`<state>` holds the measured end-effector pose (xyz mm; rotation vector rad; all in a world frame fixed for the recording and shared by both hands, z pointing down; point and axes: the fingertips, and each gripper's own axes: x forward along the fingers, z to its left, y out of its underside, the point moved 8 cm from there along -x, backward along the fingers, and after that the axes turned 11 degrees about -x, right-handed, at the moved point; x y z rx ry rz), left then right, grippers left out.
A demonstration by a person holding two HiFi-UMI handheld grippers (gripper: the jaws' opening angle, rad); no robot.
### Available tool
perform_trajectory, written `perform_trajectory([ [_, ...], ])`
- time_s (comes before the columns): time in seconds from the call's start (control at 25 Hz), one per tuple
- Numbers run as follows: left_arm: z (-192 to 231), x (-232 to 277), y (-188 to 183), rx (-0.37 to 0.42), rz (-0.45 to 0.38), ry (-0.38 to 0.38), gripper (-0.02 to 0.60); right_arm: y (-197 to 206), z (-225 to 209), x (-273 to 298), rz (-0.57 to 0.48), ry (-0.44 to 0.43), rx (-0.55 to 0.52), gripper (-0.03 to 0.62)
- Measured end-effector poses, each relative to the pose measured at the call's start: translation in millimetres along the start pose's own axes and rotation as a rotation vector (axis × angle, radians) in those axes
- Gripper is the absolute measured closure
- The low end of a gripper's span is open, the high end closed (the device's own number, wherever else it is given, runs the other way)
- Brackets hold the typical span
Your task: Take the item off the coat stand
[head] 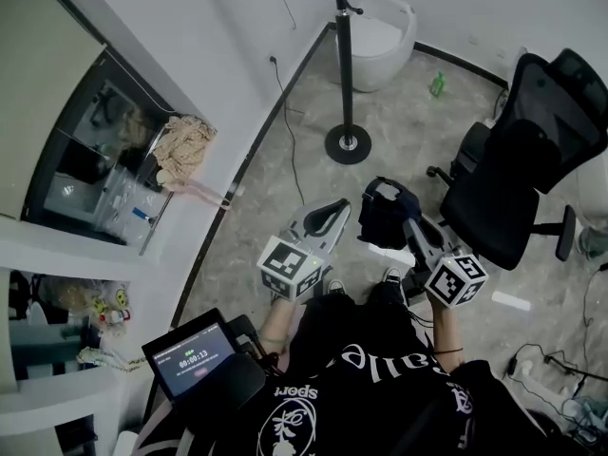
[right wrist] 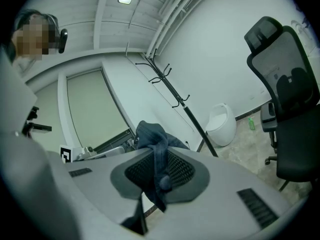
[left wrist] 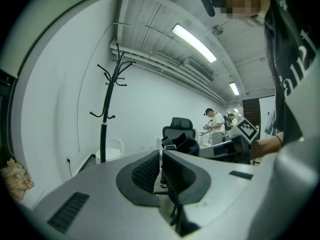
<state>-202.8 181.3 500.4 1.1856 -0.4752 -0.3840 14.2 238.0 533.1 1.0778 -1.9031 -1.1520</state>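
In the head view, the coat stand (head: 343, 55) is seen upright on the floor (head: 285, 207), its round base well ahead of both grippers and its hooks bare. The dark item (head: 385, 212) is held off the stand by the right gripper (head: 407, 222), low in front of the person (head: 380, 388) and near the black office chair (head: 532, 150). The left gripper (head: 334, 209) is held just beside it on the left. A white bin (head: 380, 41) stands behind the stand's pole, and a green bottle (head: 438, 85) is set on the floor further right.

In the left gripper view, the left gripper (left wrist: 161, 156) is shown with its jaws drawn together to a narrow slit, with nothing between them. The coat stand (left wrist: 106, 114) is seen at the left, and the dark item (left wrist: 186, 145) just beyond the jaw tips.

In the right gripper view, the right gripper (right wrist: 159, 160) is seen clamped on the dark item (right wrist: 150, 134), whose blue fabric bunches above the jaws and hangs down between them. The coat stand (right wrist: 175, 96) leans across the background, well apart from the item.
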Motion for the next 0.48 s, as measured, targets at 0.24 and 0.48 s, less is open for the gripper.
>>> perform_trajectory([
  [0.24,8.7,-37.2,-15.9,-0.006,-0.011,0.021,0.575,-5.8,45.3,9.6,0.027,0.011,-0.024,0.528],
  [0.48,20.3,-49.6,-9.7,-0.014,-0.019,0.008,0.575,3.3,59.8,26.0,0.051,-0.017,-0.038,0.529],
])
